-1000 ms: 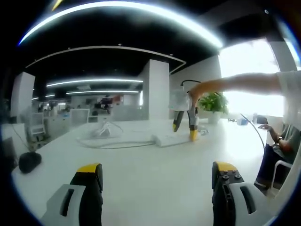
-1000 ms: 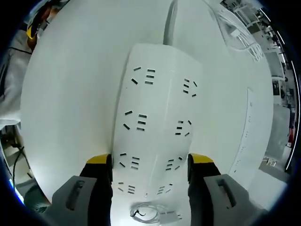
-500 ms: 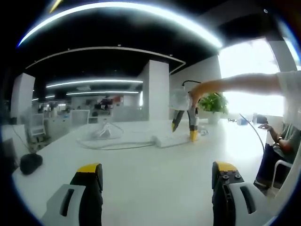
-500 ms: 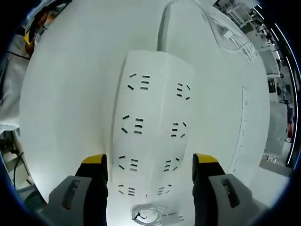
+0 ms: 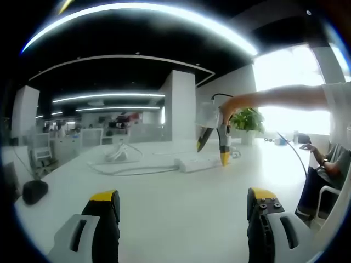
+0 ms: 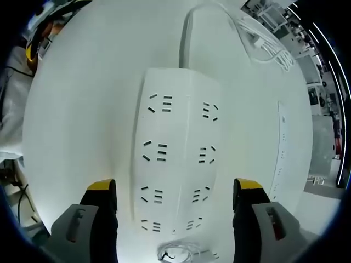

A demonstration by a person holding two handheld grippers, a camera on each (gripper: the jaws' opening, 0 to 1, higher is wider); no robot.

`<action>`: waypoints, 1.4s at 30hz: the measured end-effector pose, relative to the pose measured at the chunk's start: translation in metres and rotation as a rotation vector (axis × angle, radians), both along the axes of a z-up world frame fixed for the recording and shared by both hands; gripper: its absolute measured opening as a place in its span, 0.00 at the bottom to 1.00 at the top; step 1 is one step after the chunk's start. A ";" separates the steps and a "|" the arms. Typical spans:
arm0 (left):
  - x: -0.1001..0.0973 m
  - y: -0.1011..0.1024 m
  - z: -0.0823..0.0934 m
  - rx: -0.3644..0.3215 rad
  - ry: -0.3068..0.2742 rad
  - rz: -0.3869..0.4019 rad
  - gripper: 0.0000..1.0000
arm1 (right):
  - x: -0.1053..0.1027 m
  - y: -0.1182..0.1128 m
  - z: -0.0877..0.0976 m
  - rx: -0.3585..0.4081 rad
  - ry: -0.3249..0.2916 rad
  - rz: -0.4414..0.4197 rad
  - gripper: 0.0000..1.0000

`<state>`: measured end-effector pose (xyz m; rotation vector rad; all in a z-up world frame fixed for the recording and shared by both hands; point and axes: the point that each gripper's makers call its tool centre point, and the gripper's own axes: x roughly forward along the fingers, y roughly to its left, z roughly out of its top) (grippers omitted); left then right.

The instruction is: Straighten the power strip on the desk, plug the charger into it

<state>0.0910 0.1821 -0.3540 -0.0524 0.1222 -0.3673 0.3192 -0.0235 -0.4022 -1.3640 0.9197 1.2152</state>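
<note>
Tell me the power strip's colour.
White, with dark socket slots; the power strip shows best in the right gripper view.

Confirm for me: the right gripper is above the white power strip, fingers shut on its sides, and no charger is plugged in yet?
Not quite. In the right gripper view the right gripper is above the white power strip, but its fingers stand open, clear of the strip's sides. The sockets are all empty, so no charger is plugged in yet.

The power strip (image 6: 175, 164) presents as smooth white moulded plastic with a slight sheen, its cable (image 6: 186, 33) sheathed in the same smooth white covering. The worktop (image 6: 82, 109) beneath it is a smooth, satin white surface. The right gripper (image 6: 175, 192) shows matt black plastic with yellow tips.
</note>
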 end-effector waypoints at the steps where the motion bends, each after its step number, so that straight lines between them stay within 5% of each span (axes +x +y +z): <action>1: 0.000 0.000 0.000 0.000 -0.001 0.002 0.99 | 0.000 0.000 0.000 0.004 -0.002 0.001 0.88; 42: 0.000 0.000 -0.003 -0.003 0.007 0.001 0.99 | 0.005 0.016 0.016 0.216 -0.002 -0.065 0.91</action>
